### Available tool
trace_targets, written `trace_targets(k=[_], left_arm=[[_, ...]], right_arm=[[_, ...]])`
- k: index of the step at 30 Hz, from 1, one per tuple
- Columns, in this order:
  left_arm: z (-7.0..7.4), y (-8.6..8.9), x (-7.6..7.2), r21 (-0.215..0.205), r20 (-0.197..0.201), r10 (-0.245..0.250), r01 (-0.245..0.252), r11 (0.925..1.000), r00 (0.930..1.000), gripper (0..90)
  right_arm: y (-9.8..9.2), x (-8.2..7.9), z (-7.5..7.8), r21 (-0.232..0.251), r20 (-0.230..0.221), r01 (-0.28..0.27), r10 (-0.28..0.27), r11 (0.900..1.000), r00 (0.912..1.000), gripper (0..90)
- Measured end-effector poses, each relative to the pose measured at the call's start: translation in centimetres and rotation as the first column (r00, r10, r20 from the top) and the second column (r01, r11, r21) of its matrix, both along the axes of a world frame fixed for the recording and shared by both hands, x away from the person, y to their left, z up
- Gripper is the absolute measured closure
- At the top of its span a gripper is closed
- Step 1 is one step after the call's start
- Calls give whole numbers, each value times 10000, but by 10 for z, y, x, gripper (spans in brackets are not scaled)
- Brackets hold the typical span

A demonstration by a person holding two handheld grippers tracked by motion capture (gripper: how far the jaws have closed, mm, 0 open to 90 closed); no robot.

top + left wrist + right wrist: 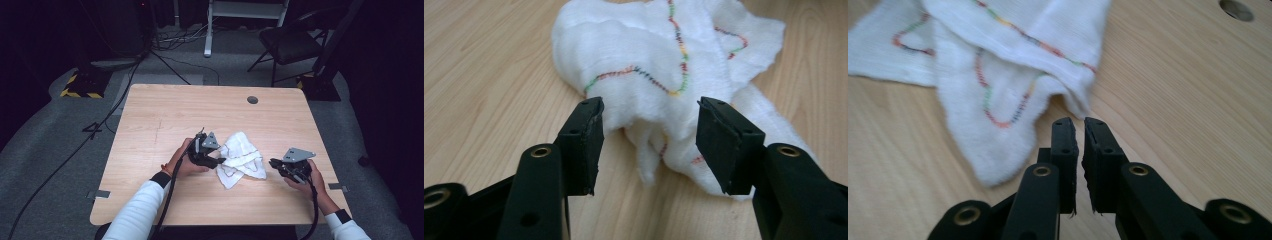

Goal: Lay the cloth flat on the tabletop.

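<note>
Center of the frame: rumpled towel (241, 159) sitting on the table (150, 120).
Left gripper (650, 131) is hovering spread wide at its edge, right gripper (1079, 131) is waiting nearly pinched together, empty; probably grabbing next.

Wooden table (165, 115): far half and both side margins bare, open to passage; one small round grommet hole (252, 100) near the far edge. Sole obstacle: crumpled white cloth (241, 159), centre-near, lying between left gripper (218, 161) and right gripper (274, 162). Bare wood separates right gripper from cloth; left gripper's spread jaws flank the cloth's edge.
</note>
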State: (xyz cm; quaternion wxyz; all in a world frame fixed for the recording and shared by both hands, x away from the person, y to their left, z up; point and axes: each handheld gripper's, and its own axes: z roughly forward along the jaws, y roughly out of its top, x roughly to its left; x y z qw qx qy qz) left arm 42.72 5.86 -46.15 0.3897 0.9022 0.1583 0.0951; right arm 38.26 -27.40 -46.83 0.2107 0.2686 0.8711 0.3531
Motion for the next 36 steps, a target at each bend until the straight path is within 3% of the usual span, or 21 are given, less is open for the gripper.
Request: trace_targets(k=[1, 5, 8, 13, 16, 17, 24, 30, 36], left_arm=[[1, -1, -2, -65, 6, -143, 143, 9999, 9999, 418], [-1, -7, -7, -27, -147, -631, 631, 9980, 9979, 415], [-6, -15, -7, 180, -263, -759, 764, 9969, 9968, 429], [-10, -23, -8, 481, -69, -824, 827, 9954, 9966, 455], [-10, -23, -7, 813, 183, -581, 564, 9951, 9981, 546], [-11, -23, -6, 880, 249, -457, 434, 9952, 9986, 673], [-4, -10, 1, 461, 613, 135, -164, 9988, 9980, 854], [-2, -6, 4, 427, 628, 258, -285, 9987, 9977, 868], [4, 16, 13, -201, 350, 1160, -1153, 9931, 9926, 870]], right_arm=[[7, -4, 1, 294, -133, -510, 514, 9983, 9986, 795], [19, -8, -4, 239, -323, -1165, 1172, 9929, 9926, 774], [24, -9, -7, 241, -471, -1334, 1344, 9908, 9898, 763], [34, -11, -11, 135, -717, -1732, 1738, 9848, 9822, 718], [36, -10, -13, 62, -815, -1742, 1741, 9847, 9813, 719], [38, -9, -15, -46, -894, -1747, 1736, 9846, 9807, 725], [39, -4, -21, -339, -960, -1603, 1565, 9865, 9830, 784], [37, -3, -21, -412, -990, -1464, 1417, 9884, 9849, 843], [28, 2, -19, -740, -992, -952, 877, 9927, 9912, 855]])
